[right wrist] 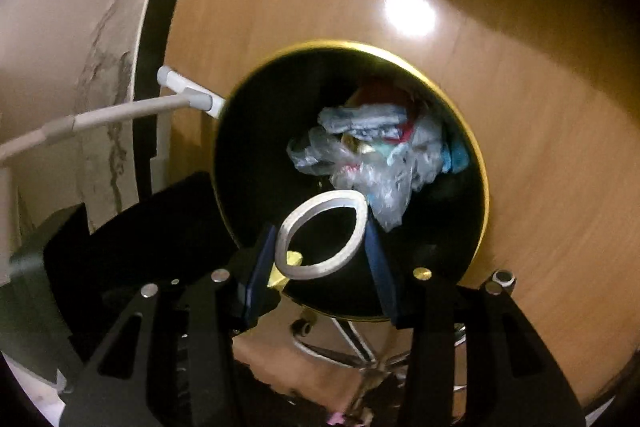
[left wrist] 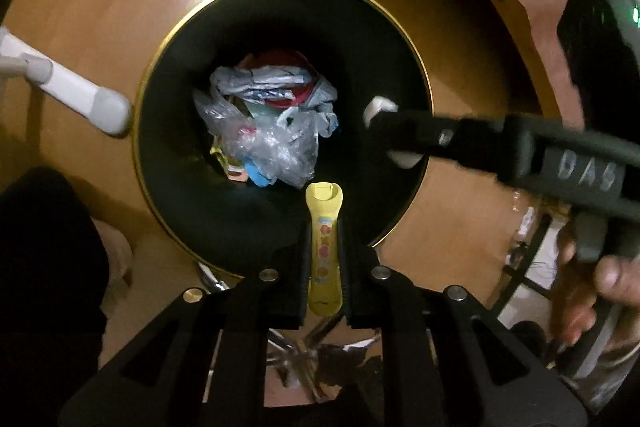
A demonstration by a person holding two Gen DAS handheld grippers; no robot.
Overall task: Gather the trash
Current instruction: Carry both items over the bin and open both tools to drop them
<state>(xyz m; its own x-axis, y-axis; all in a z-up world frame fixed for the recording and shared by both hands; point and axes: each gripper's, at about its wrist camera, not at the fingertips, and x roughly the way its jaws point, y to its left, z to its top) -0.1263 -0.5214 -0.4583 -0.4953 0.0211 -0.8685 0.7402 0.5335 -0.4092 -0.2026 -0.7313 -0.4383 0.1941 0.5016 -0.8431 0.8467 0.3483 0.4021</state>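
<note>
Yellow tube (left wrist: 323, 251) pinched in my left gripper (left wrist: 324, 247), squashed white paper cup (right wrist: 322, 239) clamped in my right gripper (right wrist: 320, 259), both over the half-filled black bin (left wrist: 184, 187), release pending.

The left gripper (left wrist: 325, 247) points steeply down, its jaws nearly shut and clamped on a slim yellow tube (left wrist: 323, 247) that stands along the fingers. The right gripper (right wrist: 320, 239) also tilts down, jaws partly apart and pressing a white ring (right wrist: 320, 267) into an oval. A bare hand (left wrist: 600, 267) grips the right gripper's handle.
</note>
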